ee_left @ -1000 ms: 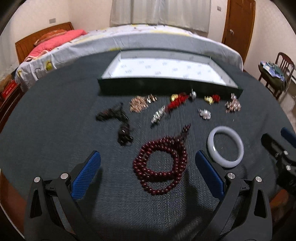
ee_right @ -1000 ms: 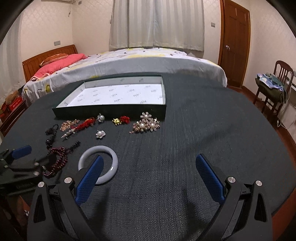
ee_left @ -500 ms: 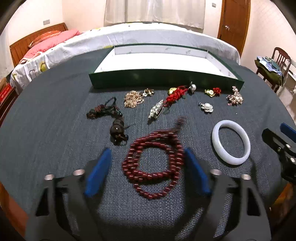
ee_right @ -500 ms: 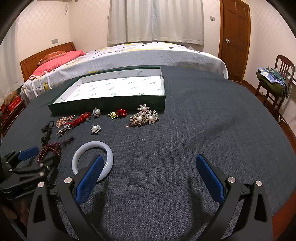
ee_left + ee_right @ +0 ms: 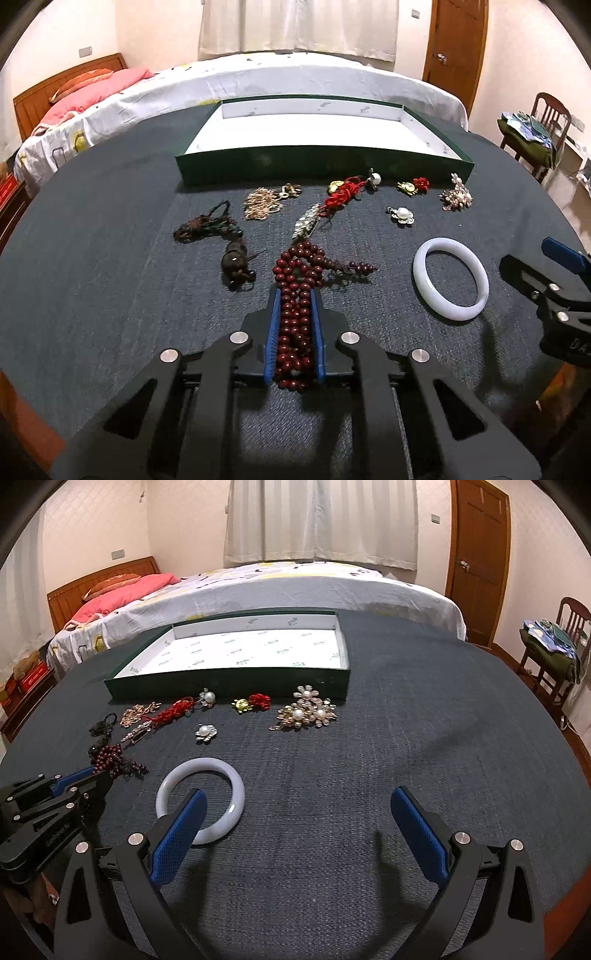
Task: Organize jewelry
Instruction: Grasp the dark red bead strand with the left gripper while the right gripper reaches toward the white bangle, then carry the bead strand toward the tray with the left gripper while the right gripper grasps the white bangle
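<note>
My left gripper (image 5: 294, 295) is shut on the dark red bead necklace (image 5: 297, 325), whose far loops and tassel lie bunched on the dark cloth. It also shows in the right wrist view (image 5: 110, 758), with the left gripper (image 5: 90, 775) at its near end. My right gripper (image 5: 297, 823) is open and empty over the cloth, its left finger overlapping a white jade bangle (image 5: 221, 775). The bangle (image 5: 450, 282) lies right of the necklace. A shallow green box (image 5: 325, 170) with a white lining stands behind the jewelry, empty.
Loose pieces lie in front of the box: a black cord pendant (image 5: 232, 258), a gold chain (image 5: 262, 201), a red knot ornament (image 5: 343, 194), a pearl brooch (image 5: 402, 214), a pearl flower cluster (image 5: 308, 710). A bed (image 5: 258, 587) stands beyond the table; a chair (image 5: 554, 646) at right.
My left gripper moved forward and closed on the red bead necklace, squeezing its loops together. The right gripper stayed open and shifted slightly.
</note>
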{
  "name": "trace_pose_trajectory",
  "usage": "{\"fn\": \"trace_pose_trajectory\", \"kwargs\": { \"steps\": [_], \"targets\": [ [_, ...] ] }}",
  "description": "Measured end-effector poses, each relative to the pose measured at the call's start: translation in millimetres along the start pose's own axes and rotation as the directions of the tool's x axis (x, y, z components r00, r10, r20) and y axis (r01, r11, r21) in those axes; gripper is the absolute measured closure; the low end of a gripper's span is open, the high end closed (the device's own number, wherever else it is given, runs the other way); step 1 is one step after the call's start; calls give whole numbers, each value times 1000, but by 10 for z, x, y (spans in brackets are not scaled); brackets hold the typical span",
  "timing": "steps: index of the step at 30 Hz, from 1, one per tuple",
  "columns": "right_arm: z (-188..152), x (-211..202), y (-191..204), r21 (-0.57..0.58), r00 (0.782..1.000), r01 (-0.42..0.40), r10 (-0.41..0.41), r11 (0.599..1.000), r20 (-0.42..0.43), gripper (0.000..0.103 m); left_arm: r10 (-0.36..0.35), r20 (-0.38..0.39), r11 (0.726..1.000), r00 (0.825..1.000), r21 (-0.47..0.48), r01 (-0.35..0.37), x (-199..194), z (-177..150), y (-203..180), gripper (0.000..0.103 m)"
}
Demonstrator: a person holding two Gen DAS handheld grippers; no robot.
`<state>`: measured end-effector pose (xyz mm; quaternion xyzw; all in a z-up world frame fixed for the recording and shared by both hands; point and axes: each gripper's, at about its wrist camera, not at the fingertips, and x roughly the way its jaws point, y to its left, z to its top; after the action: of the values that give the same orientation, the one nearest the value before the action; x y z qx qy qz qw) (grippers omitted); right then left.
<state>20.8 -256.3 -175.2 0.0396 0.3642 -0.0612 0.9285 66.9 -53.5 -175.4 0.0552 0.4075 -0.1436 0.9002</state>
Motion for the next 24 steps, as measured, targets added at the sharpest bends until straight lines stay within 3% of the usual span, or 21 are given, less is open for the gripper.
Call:
{"fn": "trace_pose_trajectory", "kwargs": {
  "steps": [13,24],
  "targets": [
    [40,258,519,-114,999,-37,33,993,-37,6,64,18,992,998,-110,-62,-252,44,411,90],
    [-11,364,552,-119,994,-70,59,990,-92,10,83,7,986,997,-144,-81,-215,43,526,90]
  ]
}}
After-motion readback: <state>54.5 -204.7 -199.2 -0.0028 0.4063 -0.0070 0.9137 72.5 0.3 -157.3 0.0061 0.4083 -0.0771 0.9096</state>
